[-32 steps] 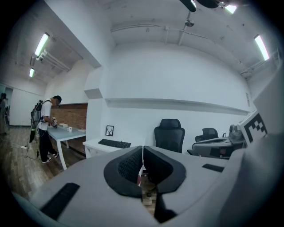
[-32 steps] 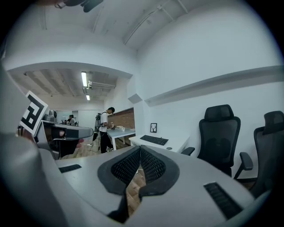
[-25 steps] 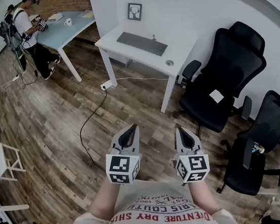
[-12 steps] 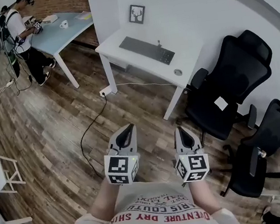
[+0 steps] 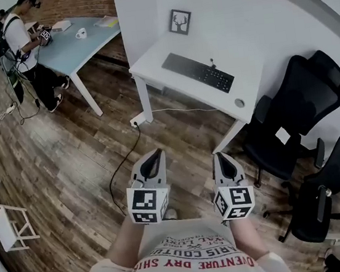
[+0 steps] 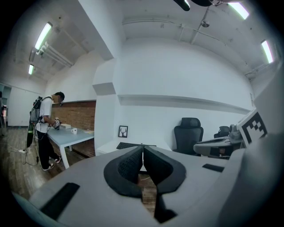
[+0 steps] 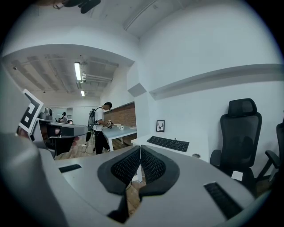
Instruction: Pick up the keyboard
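A dark keyboard [image 5: 198, 72] lies on a white desk [image 5: 169, 79] against the wall, well ahead of me. It also shows in the right gripper view as a black keyboard [image 7: 168, 143], and its edge as the keyboard [image 6: 125, 145] in the left gripper view. My left gripper [image 5: 156, 158] and right gripper [image 5: 221, 159] are held side by side in front of my chest over the wooden floor, far short of the desk. Both are shut with nothing between the jaws. The left gripper [image 6: 142, 149] and right gripper [image 7: 140, 150] point toward the desk.
A framed deer picture [image 5: 180, 21] and a small round object [image 5: 239, 102] are on the desk. Two black office chairs [image 5: 293, 119] stand at its right. A cable [image 5: 124, 163] runs across the floor. A person [image 5: 21, 46] stands at a light blue table [image 5: 78, 48] at far left.
Both grippers have travelled forward with me across the floor toward the desk; the desk and chairs have shifted in view. The jaws stayed shut.
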Tool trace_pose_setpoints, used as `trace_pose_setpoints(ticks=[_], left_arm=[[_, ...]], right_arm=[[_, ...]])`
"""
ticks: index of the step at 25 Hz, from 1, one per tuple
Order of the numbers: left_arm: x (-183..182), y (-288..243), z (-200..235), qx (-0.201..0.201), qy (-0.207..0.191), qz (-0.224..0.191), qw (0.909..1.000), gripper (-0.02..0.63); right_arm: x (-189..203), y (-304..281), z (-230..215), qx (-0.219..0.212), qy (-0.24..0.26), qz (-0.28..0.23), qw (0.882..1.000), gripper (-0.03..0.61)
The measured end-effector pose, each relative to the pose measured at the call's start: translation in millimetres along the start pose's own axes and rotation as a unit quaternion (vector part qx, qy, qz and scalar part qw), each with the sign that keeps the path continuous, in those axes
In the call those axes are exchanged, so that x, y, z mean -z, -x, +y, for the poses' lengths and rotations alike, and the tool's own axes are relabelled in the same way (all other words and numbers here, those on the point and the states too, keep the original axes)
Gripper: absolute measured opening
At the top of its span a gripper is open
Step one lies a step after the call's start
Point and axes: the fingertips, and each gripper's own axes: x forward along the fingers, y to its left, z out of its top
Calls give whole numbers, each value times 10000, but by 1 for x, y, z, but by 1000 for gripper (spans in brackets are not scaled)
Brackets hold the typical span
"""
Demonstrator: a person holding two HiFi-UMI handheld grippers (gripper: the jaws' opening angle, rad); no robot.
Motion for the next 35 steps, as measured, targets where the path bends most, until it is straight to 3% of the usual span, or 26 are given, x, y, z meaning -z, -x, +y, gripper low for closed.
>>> trace_pose_setpoints(ticks=[7,16,24,35], left_arm=[[13,-26,64,-82,260,193,9994,28],[18,-103,94,-143,299,366,9988,28],[-18,-210,119,-324,130,320,9989,28],[-58,-377,96,-161,-241,288,9992,28]], right_arm=[[3,-61,33,-129,84,265,9995,26],[4,-142,4,-205,68,441,9988,26],[-31,-243,-52,-439,102,288,9986,26],[-64,-343,-171,-336,90,198,9992,26]])
